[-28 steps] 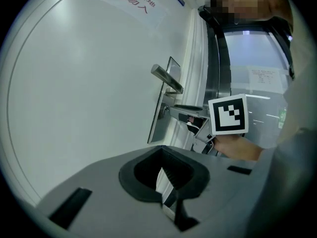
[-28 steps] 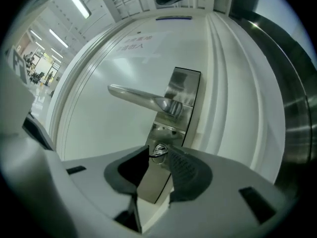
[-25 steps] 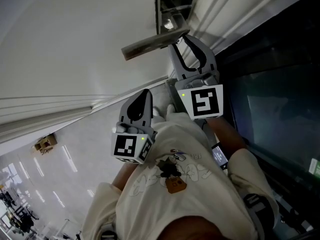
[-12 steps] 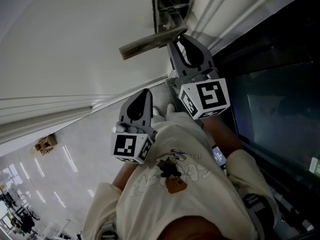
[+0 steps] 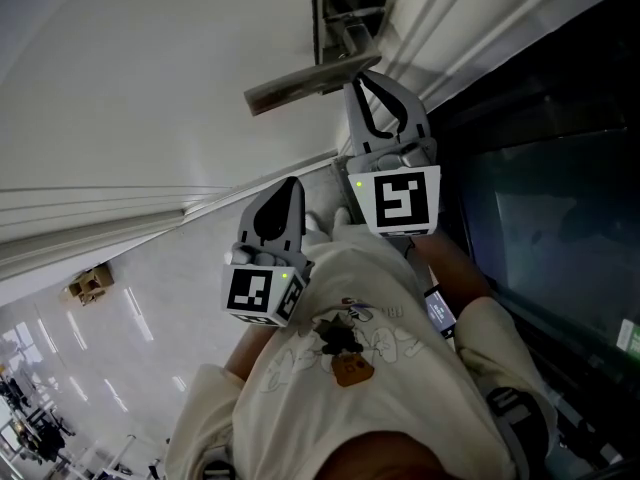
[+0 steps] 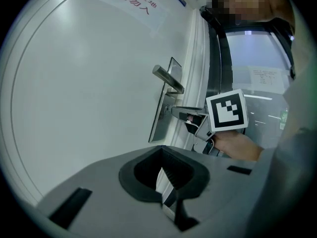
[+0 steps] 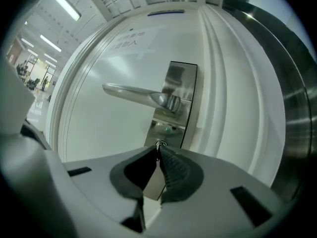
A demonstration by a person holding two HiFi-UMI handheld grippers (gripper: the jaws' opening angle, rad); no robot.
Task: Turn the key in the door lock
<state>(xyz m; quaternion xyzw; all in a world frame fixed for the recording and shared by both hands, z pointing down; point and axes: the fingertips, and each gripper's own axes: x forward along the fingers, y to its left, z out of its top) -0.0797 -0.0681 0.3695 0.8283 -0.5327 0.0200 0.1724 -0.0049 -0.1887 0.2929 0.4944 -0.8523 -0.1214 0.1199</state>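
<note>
A steel lever handle (image 7: 133,93) sits on a steel lock plate (image 7: 177,108) at the white door's edge. Below the handle, the small key (image 7: 160,144) sticks out of the plate. My right gripper (image 7: 159,147) points level at it, and its jaws are closing with the key's head pinched between the tips. From the head view the right gripper (image 5: 368,80) reaches just under the handle (image 5: 300,83). My left gripper (image 5: 288,186) hangs back from the door, shut and empty. The left gripper view shows the right gripper (image 6: 174,111) at the plate (image 6: 162,110).
A white door frame (image 7: 233,83) and a dark glass panel (image 5: 540,218) flank the lock on the right. The white door leaf (image 5: 150,78) spreads to the left, with a printed notice (image 6: 130,1) higher up. A tiled corridor floor (image 5: 100,338) lies below.
The right gripper's jaws have drawn together at the lock. Its marker cube rolled a little to one side and back. The left gripper has stayed still.
</note>
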